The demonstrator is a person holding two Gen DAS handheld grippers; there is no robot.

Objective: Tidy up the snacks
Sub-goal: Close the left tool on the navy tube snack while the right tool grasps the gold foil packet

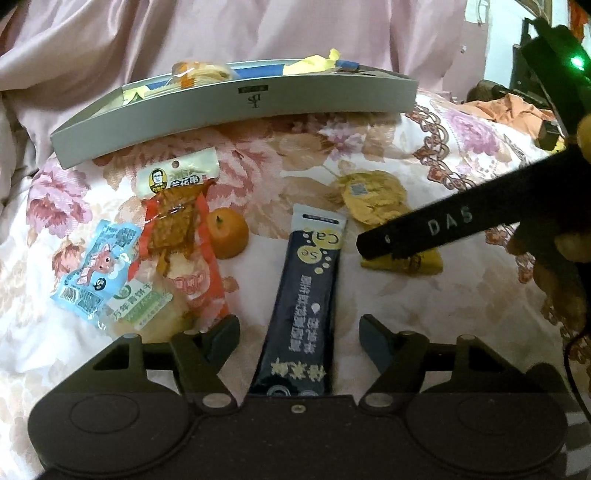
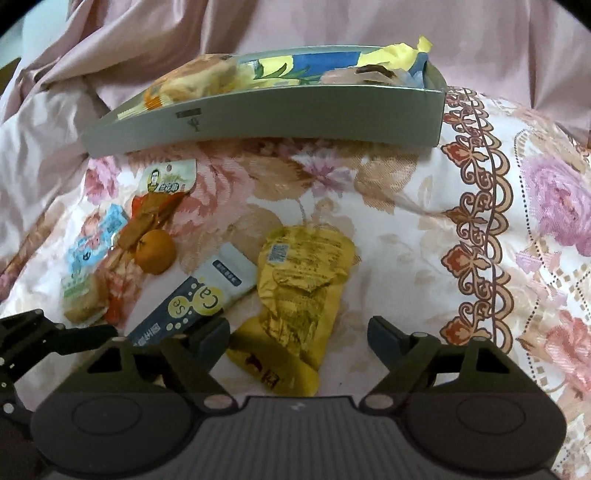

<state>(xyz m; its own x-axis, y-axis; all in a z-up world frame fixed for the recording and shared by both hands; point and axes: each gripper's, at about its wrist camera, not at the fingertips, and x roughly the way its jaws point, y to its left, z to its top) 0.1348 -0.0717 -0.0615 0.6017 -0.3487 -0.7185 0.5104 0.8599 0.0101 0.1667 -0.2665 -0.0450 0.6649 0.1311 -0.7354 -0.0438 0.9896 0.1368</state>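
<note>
With both hand-held grippers spread wide and empty, the left hand-held gripper (image 1: 299, 334) should close squarely on the dark stick sachet (image 1: 303, 295) between its fingers, while the right hand-held gripper (image 2: 299, 334) takes the yellow foil packet (image 2: 299, 291) ahead of it.

A home bedroom: a floral quilt (image 2: 406, 206) and rumpled pink bedding (image 2: 258, 26) underlie everything.

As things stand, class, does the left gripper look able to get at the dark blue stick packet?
Probably yes. The left gripper is open, and the dark blue stick packet lies flat between its fingers with nothing on top.
</note>
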